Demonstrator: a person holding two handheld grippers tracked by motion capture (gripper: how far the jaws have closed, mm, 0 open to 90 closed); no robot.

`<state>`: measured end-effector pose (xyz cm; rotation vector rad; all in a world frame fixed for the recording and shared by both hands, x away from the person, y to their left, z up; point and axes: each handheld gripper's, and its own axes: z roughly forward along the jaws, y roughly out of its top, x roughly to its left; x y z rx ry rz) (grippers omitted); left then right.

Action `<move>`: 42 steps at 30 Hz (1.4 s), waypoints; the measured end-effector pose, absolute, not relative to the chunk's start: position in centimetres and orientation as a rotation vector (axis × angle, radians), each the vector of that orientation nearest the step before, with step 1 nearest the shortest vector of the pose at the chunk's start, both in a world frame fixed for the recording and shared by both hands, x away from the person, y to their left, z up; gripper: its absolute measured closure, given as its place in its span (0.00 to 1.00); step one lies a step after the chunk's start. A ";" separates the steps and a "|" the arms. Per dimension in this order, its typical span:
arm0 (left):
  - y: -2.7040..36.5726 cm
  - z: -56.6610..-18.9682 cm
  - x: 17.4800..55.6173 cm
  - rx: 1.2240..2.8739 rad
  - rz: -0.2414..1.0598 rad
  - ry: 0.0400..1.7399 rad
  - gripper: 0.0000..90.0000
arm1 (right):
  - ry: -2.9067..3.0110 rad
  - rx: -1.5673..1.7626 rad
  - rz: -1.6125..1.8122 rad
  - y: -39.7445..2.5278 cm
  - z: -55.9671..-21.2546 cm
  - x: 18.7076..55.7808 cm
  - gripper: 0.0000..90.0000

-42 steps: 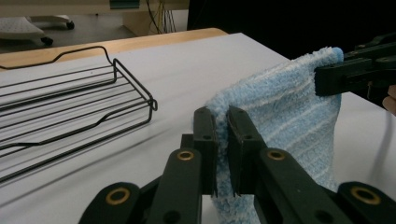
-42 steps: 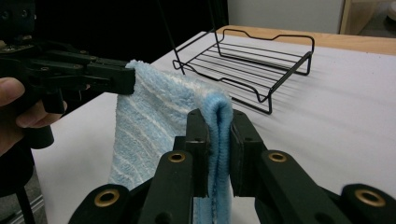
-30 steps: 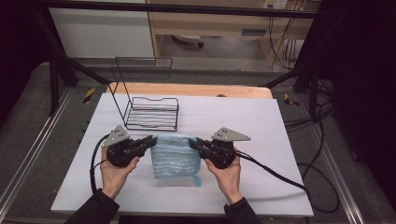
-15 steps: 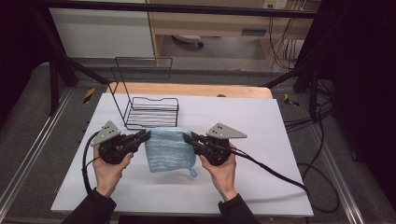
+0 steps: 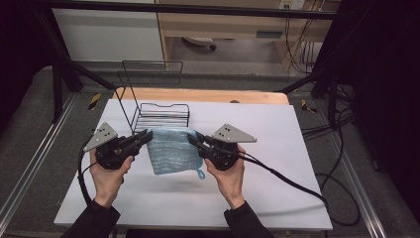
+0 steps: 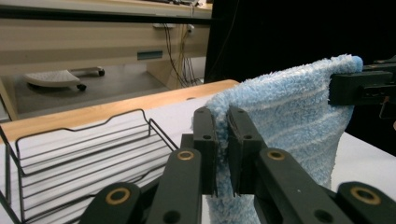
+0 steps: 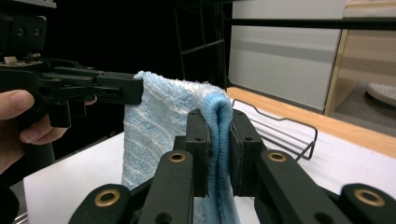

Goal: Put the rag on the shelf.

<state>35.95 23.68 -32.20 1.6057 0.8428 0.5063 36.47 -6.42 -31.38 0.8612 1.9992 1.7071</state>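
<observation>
A light blue striped towel (image 5: 172, 149) hangs folded above the white table, stretched between both grippers. My left gripper (image 5: 148, 136) is shut on its left top corner; in the left gripper view the towel (image 6: 289, 126) is pinched between the jaws of the left gripper (image 6: 222, 122). My right gripper (image 5: 191, 137) is shut on the right top corner, and the towel (image 7: 154, 126) drapes down from the right gripper (image 7: 218, 122). A small blue loop (image 5: 200, 174) dangles at the towel's lower right.
A black wire rack (image 5: 161, 115) stands on the table just behind the towel, with a tall wire back (image 5: 148, 74). A wooden strip (image 5: 208, 95) runs along the table's (image 5: 277, 148) far edge. Cables (image 5: 287, 177) trail right from the right gripper.
Both grippers have lifted the towel off the table and carried it farther away, toward the wire rack. The towel now hangs in the air.
</observation>
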 end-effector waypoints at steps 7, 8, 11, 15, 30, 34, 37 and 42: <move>24.5 -31.2 36.1 1.572 0.540 0.831 0.92 | 1.974 0.822 1.714 -5.5 -30.1 36.7 0.90; 24.6 -31.0 36.1 1.569 0.545 0.828 0.92 | 1.974 0.822 1.714 -5.5 -30.1 36.7 0.90; 25.0 -30.4 36.2 1.549 0.561 0.821 0.92 | 1.957 0.806 1.714 -5.1 -29.4 36.9 0.90; 25.4 -29.5 36.2 1.528 0.585 0.810 0.92 | 1.936 0.785 1.721 -4.6 -28.6 37.0 0.90; 26.5 -27.1 36.6 1.442 0.633 0.790 0.92 | 1.862 0.725 1.734 -3.1 -26.2 37.6 0.90; 26.7 -26.6 36.8 1.424 0.642 0.785 0.92 | 1.841 0.716 1.743 -2.8 -25.6 37.7 0.90; 26.8 -26.1 36.9 1.407 0.647 0.783 0.92 | 1.829 0.709 1.745 -2.6 -25.2 37.9 0.90; 27.1 -25.4 37.2 1.382 0.658 0.776 0.92 | 1.802 0.696 1.757 -2.3 -24.2 38.2 0.90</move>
